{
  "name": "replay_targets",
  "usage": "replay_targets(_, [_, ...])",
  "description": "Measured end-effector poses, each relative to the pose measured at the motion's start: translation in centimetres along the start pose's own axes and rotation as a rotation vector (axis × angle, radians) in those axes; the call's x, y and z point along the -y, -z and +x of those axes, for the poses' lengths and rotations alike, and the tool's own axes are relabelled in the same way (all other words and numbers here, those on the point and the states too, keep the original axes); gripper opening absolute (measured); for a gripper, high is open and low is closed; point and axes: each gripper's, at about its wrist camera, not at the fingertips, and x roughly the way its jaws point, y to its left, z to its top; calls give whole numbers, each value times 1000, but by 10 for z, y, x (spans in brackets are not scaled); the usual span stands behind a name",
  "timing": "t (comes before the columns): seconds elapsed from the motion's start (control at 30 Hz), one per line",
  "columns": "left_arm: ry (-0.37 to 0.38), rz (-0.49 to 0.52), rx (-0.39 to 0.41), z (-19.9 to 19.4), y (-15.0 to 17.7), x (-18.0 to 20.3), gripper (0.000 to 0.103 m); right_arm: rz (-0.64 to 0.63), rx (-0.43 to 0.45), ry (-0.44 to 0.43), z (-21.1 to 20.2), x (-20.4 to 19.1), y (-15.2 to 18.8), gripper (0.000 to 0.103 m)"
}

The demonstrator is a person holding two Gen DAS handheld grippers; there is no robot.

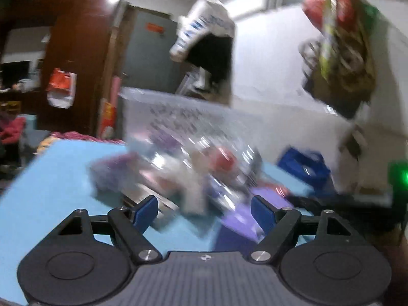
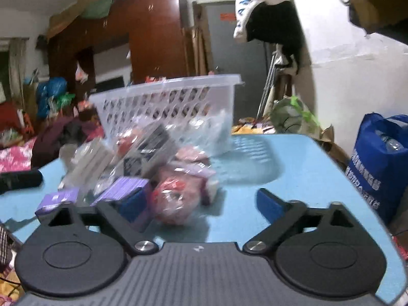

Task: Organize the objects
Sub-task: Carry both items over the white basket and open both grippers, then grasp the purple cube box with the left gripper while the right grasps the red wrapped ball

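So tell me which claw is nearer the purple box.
Right. The right claw has its left finger against the purple box; the left claw hangs open short of the pile.

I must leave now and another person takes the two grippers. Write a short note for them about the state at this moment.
Left gripper: open, holds nothing, low over the blue table, facing the pile.
Right gripper: open, holds nothing.
White basket: at the back of the table, tilted; what is inside cannot be told.
Pile of packets: loose in front of the basket; purple boxes nearest the right gripper.
Done: nothing visibly sorted.
Left: probably move the pile into the basket.
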Motion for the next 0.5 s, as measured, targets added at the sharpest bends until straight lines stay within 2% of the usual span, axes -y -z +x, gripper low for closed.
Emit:
replay_targets(0.03, [-6,3,-11,6,2,3,84,8,-12,-11,3,-1,-3,76])
replay_targets(0.1, [1,0,11,6,5,3,83,1,-23,-4,7,-6,-4,70])
replay_targets(0.2, [-37,40,40,6,8,10,83,-10,-23,47,6,-19,7,69])
replay_targets(0.27, [-34,54,47,5,10,16,83,-11,-26,39,9,-20,13,61])
replay_targets(0.37, [-19,72,49,5,6,25,83,-46,-3,77,7,-29,18,47])
replay_targets(0.5, [-55,110,74,5,7,32,83,-38,0,86,6,-27,18,46])
